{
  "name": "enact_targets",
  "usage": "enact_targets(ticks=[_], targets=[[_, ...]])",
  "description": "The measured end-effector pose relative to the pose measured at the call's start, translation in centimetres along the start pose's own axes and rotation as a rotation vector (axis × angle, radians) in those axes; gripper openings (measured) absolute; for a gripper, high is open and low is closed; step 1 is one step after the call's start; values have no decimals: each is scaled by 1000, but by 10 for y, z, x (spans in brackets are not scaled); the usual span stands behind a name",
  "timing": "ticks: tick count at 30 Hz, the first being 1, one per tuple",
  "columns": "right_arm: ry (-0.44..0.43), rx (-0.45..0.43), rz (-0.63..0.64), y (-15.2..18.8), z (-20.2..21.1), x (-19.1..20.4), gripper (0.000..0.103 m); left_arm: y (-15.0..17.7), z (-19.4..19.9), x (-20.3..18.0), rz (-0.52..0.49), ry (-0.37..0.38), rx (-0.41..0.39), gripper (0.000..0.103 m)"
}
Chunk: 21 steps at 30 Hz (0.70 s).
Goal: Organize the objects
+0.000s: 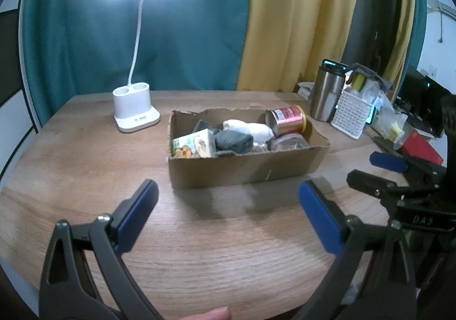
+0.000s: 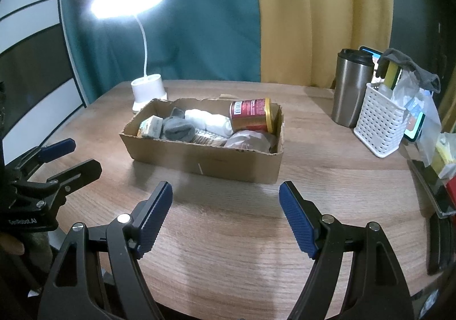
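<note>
A torn cardboard box [image 1: 245, 168] [image 2: 205, 160] sits mid-table. In it lie a red and gold can [image 1: 286, 119] [image 2: 250, 115] on its side, a white rolled sock [image 1: 248, 129] [image 2: 209, 120], a grey sock [image 1: 233, 141] [image 2: 178, 129], a small printed carton [image 1: 193, 144] [image 2: 149, 126] and a clear plastic item [image 2: 248, 139]. My left gripper [image 1: 228, 194] is open and empty, in front of the box. My right gripper [image 2: 225, 194] is open and empty, also in front of the box. Each gripper shows at the edge of the other's view.
A lit white desk lamp [image 1: 135, 111] [image 2: 148, 91] stands behind the box at the left. A steel tumbler [image 1: 326, 93] [image 2: 352, 89] and a white perforated basket [image 1: 352, 114] [image 2: 380, 120] with stuffed items stand at the right. Curtains hang behind the wooden table [image 1: 199, 248].
</note>
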State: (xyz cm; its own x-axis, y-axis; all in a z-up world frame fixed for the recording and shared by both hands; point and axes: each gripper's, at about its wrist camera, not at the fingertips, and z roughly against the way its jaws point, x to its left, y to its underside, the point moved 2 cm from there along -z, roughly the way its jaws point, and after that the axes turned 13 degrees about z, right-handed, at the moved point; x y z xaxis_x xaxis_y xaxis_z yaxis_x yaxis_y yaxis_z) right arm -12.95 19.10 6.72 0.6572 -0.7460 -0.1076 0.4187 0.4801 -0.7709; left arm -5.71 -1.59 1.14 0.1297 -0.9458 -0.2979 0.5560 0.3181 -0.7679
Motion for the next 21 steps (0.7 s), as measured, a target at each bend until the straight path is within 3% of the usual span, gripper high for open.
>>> enact_targets(ticks=[21], targets=[[4,14,1,-2,-6,-1,80,-6,-1,2,-10,-13,-5,100]])
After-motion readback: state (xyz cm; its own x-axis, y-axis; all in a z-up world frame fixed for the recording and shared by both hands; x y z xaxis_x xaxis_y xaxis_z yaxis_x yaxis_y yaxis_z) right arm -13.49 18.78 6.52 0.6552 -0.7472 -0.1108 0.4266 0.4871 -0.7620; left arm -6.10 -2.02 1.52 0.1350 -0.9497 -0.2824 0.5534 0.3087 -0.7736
